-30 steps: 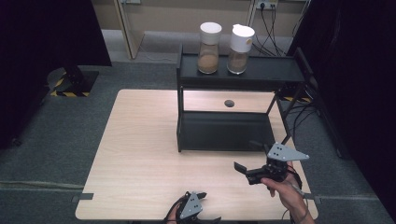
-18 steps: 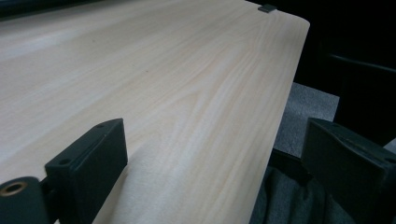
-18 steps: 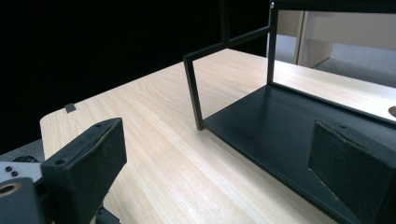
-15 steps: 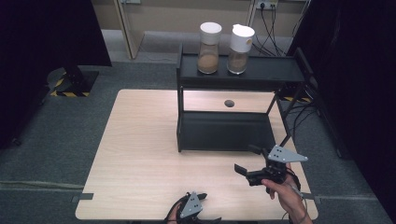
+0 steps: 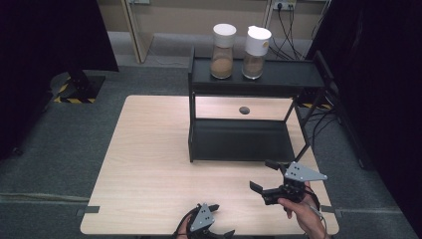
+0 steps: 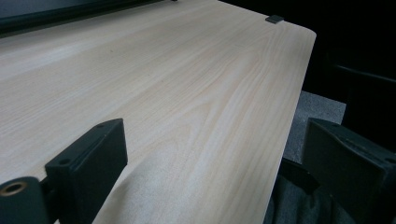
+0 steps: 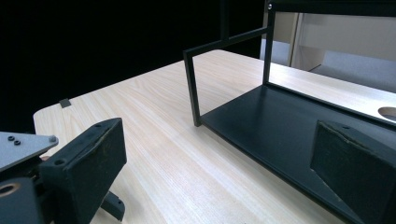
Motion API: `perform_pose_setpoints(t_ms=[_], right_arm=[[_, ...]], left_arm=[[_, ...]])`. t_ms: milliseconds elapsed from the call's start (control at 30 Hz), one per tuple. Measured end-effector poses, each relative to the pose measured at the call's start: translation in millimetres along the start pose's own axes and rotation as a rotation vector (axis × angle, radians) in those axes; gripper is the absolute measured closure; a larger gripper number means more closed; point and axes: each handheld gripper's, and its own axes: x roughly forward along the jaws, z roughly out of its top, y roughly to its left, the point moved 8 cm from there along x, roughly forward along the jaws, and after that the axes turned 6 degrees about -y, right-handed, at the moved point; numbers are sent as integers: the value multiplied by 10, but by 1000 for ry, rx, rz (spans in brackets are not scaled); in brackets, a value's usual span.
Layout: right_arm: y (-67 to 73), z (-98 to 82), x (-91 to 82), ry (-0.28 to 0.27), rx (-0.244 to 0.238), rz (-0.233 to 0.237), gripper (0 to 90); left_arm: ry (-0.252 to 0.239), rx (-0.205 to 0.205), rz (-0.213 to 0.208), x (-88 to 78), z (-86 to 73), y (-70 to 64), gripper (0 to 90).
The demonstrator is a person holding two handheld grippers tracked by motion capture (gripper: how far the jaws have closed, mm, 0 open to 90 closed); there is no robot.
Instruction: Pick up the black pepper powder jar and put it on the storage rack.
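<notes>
Both grippers are waiting empty at the tabletop's near edge: the right gripper (image 5: 264, 177) is gaping before the black rack (image 5: 303, 74), the left gripper (image 5: 217, 220) seemingly open too. Probably the next reach is heading up to the two jars (image 5: 223, 45) on the rack's top shelf.

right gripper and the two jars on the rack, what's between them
In the high view, between the right gripper and the two jars lie bare tabletop and the black rack's empty lower shelf; the jars stand on its top shelf.
</notes>
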Motion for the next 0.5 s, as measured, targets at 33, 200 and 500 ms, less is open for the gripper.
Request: perform_pose_setpoints(t_ms=[33,200,500], right_arm=[[8,-30,-11,-1,4,-1,43],[17,-93,-33,-10,11,0,42],[47,-242,-67,-38,5,-11,41]], left_arm=[[-1,0,1,-2,1,0,67],[-3,2,2,-6,4,4,66],[-11,4,7,-21,13,12,66]])
